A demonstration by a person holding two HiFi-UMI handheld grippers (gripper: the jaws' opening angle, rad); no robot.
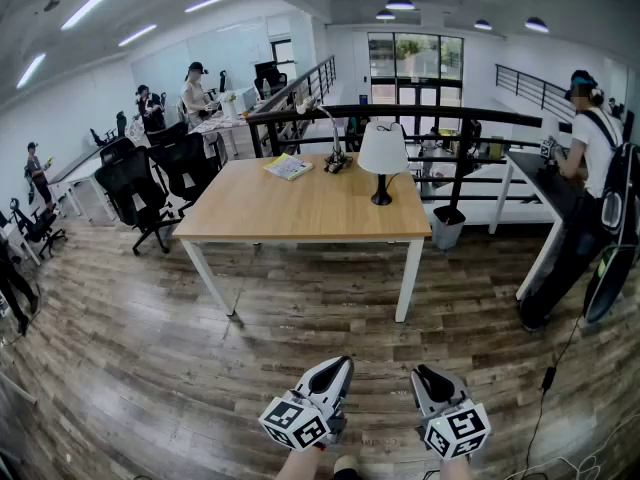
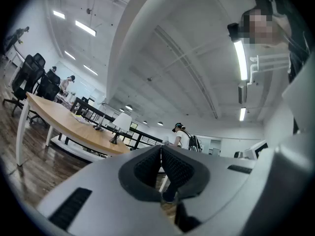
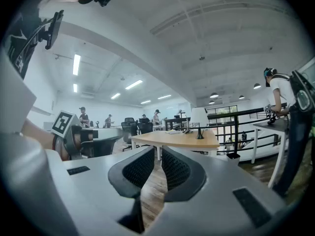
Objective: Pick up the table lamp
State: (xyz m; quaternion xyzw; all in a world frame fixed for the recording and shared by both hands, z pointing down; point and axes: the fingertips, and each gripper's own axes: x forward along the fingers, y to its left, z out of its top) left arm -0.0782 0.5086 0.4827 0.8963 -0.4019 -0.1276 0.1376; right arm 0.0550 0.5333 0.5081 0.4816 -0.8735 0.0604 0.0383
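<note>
Far off at twelve o'clock, the table lamp [image 1: 382, 160] needed you closer; left claw [image 1: 340, 366] was pressed together, right claw [image 1: 428, 374] barely parted.

Your desk [image 1: 300, 213] has a pale wood top with a smooth, matt finish, on white legs that look like painted metal. The table lamp [image 1: 383, 153] has a matt white shade, possibly cloth, though it stands too far off to be sure, above a dark base. The floor [image 1: 150, 348] is dark wood plank with a faint sheen. Your left gripper [image 1: 343, 364] and right gripper [image 1: 426, 371] have matt grey plastic shells, and their pads [image 3: 140, 168] are black and finely textured.
</note>
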